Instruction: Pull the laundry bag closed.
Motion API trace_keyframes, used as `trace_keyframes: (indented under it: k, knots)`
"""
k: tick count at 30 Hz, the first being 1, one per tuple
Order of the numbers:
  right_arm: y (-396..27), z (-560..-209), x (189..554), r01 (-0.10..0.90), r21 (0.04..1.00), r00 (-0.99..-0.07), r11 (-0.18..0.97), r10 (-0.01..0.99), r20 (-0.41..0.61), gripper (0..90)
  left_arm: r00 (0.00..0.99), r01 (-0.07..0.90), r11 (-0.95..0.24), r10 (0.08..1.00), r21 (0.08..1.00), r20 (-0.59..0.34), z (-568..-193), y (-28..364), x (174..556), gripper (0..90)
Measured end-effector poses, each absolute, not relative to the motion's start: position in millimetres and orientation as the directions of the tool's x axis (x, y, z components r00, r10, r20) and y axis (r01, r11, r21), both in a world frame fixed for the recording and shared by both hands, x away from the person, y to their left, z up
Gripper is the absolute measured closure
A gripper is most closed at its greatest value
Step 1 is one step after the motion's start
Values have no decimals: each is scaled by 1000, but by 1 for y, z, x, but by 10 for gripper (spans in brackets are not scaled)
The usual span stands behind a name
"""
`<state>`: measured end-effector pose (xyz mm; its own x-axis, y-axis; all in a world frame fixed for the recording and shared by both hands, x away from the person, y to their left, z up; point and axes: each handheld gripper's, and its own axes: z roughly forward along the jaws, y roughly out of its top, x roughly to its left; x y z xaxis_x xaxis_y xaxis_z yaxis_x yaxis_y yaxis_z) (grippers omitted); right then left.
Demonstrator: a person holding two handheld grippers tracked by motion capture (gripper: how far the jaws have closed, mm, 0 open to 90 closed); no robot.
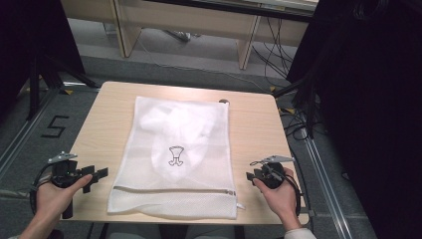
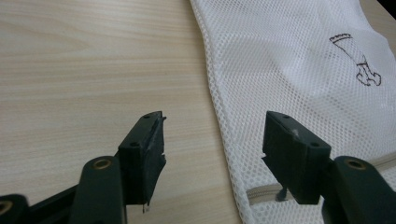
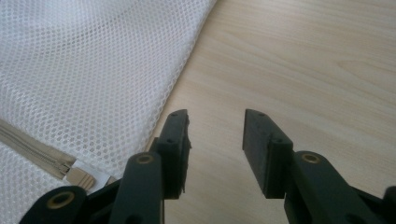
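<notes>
A white mesh laundry bag lies flat in the middle of the wooden table, with a white garment bearing a small black drawing inside it. Its beige zipper runs along the near end and looks closed. My left gripper rests open on the table just left of the bag's near corner; in the left gripper view the bag and the zipper end lie by one jaw. My right gripper stands open just right of the bag, near the zipper's end. Neither holds anything.
Bare wood stretches left of the bag, and more bare wood to its right. Beyond the table's far edge stand desk legs and loose cables on the floor. Dark equipment stands at the right.
</notes>
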<state>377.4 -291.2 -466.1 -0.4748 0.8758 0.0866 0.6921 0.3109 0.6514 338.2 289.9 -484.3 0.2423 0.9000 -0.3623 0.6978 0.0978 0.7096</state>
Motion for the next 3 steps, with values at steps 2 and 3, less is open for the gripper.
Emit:
trace_keyframes:
  k: [2,3]
  knots:
    - [-290,-466,377,708,650,-443,277,891,103,614,235,692,103,904,715,-357,-483,291,338,393]
    - [-291,-465,375,720,634,-441,280,891,107,611,235,692,105,903,715,-360,-483,291,338,398]
